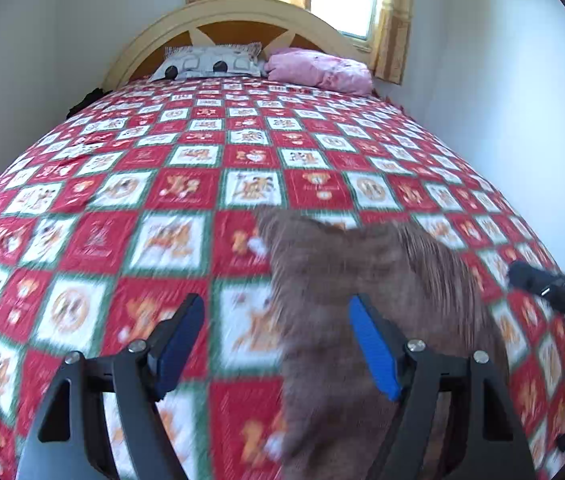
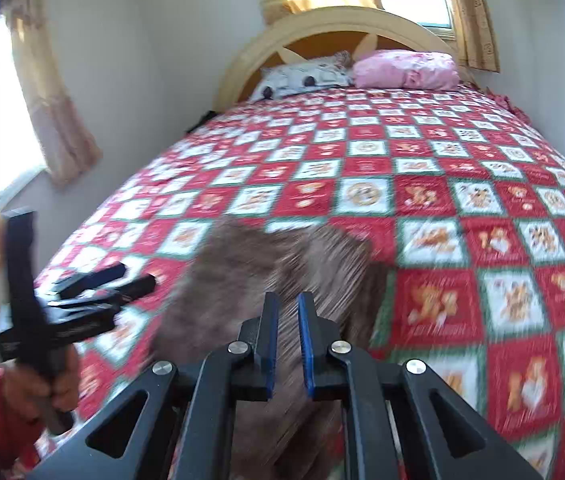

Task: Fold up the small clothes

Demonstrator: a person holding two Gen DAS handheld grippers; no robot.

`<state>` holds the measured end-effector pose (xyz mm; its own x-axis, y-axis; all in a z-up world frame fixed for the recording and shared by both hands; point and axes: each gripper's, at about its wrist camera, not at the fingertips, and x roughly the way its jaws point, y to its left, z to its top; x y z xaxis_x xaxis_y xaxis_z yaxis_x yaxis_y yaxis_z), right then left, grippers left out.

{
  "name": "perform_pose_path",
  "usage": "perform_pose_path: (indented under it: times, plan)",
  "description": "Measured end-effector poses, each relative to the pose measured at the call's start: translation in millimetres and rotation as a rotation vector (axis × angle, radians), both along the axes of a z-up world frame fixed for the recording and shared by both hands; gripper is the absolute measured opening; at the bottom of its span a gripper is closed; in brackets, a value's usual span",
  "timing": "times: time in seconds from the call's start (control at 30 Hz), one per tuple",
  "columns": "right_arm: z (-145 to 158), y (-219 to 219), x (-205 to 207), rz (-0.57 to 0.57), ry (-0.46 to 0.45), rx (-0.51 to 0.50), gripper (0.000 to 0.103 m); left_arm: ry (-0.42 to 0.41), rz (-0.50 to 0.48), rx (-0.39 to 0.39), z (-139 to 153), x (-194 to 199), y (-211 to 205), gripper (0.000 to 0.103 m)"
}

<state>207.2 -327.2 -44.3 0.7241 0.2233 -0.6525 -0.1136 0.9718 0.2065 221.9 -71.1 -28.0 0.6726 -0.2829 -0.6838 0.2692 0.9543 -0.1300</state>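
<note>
Right gripper (image 2: 285, 344): jaws narrow, only a thin slit between the blue pads, brown garment (image 2: 282, 276) directly ahead and below. Cloth between the pads not resolvable through the blur; a pinch on a near edge probable, since the fabric runs up to and under the jaws. Left gripper (image 1: 278, 344): jaws wide, nothing between them, one pad over the garment's (image 1: 362, 280) left edge, the other over bare bedspread (image 1: 186, 188). Probably just released, or free for a new hold on that edge. Garment: on the bed's near end, partly flat, far edge with two rounded lobes toward the headboard; type unclear. One side held, one side free: consistent with a fold carried across by a single hand. In the right view, a hand (image 2: 48, 390) in a red sleeve on the left gripper's handle. Farther out: two pillows (image 1: 266, 64) against the headboard, well apart from the work.
</note>
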Motion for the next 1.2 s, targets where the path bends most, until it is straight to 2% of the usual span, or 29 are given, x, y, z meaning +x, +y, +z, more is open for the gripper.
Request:
perform_pose_path:
  times: [0.07,0.13,0.17,0.2,0.23,0.27,0.33,0.37,0.43,0.5,0.6,0.67,0.73,0.8,0.87,0.93,1.0,1.1,1.2]
  plan:
    - [-13,0,29,-0.042,0.020,-0.066,0.010,0.008,0.006,-0.002,-6,19,-13,0.078]
    - [-31,-2,46,-0.070,0.047,-0.091,0.010,0.009,0.044,0.027,-18,32,-25,0.078]
    - [-51,-5,65,-0.079,0.121,-0.077,0.010,0.036,0.062,0.054,-32,41,-30,0.078]
    - [-67,-8,78,-0.083,0.190,-0.066,0.010,0.069,0.073,0.074,-44,46,-31,0.081]
    - [-77,-11,81,-0.101,0.192,-0.055,0.010,0.104,0.083,0.081,-58,51,-29,0.088]
    - [-78,-16,80,-0.111,0.140,-0.026,0.010,0.134,0.088,0.053,-68,52,-23,0.092]
    - [-80,-26,82,-0.108,0.145,0.044,0.010,0.156,0.100,-0.086,-72,53,-4,0.094]
    - [-82,-33,81,-0.105,0.144,0.095,0.010,0.163,0.096,-0.098,-72,54,-1,0.094]
    - [-84,-41,79,-0.104,0.136,0.148,0.010,0.155,0.093,-0.068,-71,52,-5,0.095]
    - [-84,-37,79,-0.110,0.130,0.144,0.010,0.137,0.100,0.000,-70,49,-13,0.098]
    - [-70,-17,77,-0.117,0.119,0.000,0.010,0.119,0.129,0.044,-69,46,-14,0.102]
    - [-53,-5,63,-0.132,0.039,-0.075,0.010,0.124,0.136,0.038,-70,45,-11,0.103]
    - [-38,5,44,-0.101,-0.006,-0.065,0.010,0.128,0.138,0.035,-69,47,-14,0.103]
    - [-31,17,25,-0.073,-0.006,-0.074,0.010,0.123,0.139,0.046,-69,48,-15,0.103]
    - [-36,28,13,-0.031,0.031,-0.087,0.010,0.113,0.141,0.064,-69,49,-20,0.103]
    - [-58,33,13,-0.019,0.117,-0.094,0.010,0.100,0.140,0.083,-68,48,-24,0.103]
    - [-74,28,7,-0.038,0.081,-0.062,0.010,0.084,0.142,0.109,-67,46,-28,0.103]
    - [-78,21,7,-0.049,0.062,-0.015,0.010,0.059,0.150,0.148,-65,43,-32,0.103]
    - [-78,27,5,-0.054,0.041,-0.058,0.010,0.034,0.157,0.180,-64,41,-36,0.103]
